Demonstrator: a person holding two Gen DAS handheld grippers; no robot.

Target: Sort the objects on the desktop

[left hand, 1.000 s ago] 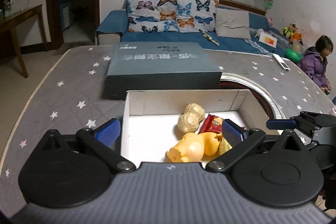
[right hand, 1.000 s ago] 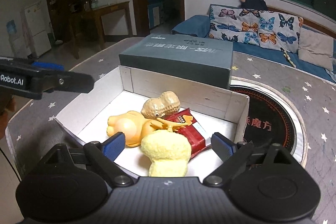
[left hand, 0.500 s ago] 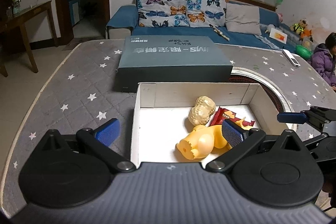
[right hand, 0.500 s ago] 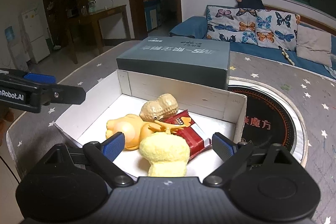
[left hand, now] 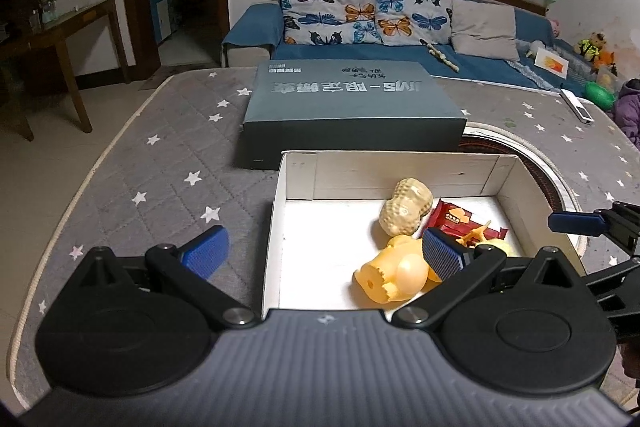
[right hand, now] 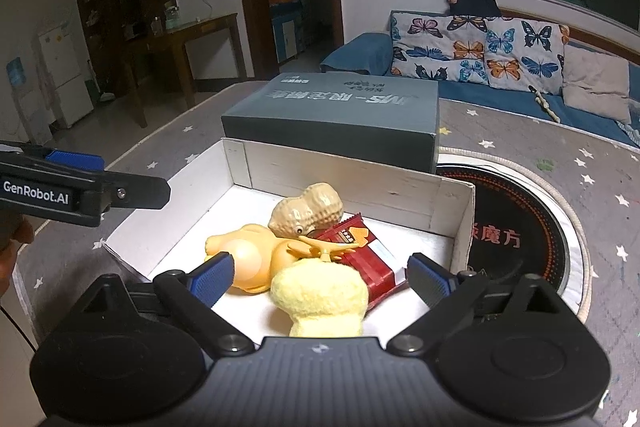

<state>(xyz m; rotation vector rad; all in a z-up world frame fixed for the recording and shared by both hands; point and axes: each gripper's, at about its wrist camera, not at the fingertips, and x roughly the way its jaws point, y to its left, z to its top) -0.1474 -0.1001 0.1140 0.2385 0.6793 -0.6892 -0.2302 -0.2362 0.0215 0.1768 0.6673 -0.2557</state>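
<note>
While both grippers hover over the near side of the white box [right hand: 460, 211], neither one grips anything. The right gripper [right hand: 320, 277] has just been spreading its jaws, and they stand wide apart with the pale yellow plush toy [right hand: 320, 301] lying between them, its fuzzy sides clear of both blue pads. Just beyond the plush, still inside the box, lie a red snack packet [right hand: 370, 259], a small orange antler-shaped piece [right hand: 324, 247] resting on top of the heap, an orange rubber toy [right hand: 244, 259] to the left, and a tan peanut-shaped toy [right hand: 306, 211] leaning at the back of the pile. The left gripper [left hand: 322, 253] is likewise released, its jaws wide; the left pad sits over the grey star-patterned table cover [left hand: 160, 167] outside the box wall, while the right pad overlaps the orange rubber toy in view, though whether it touches cannot be told. Behind the white box, touching its far wall, lies a flat dark grey box [left hand: 352, 103] with printed lettering.
</note>
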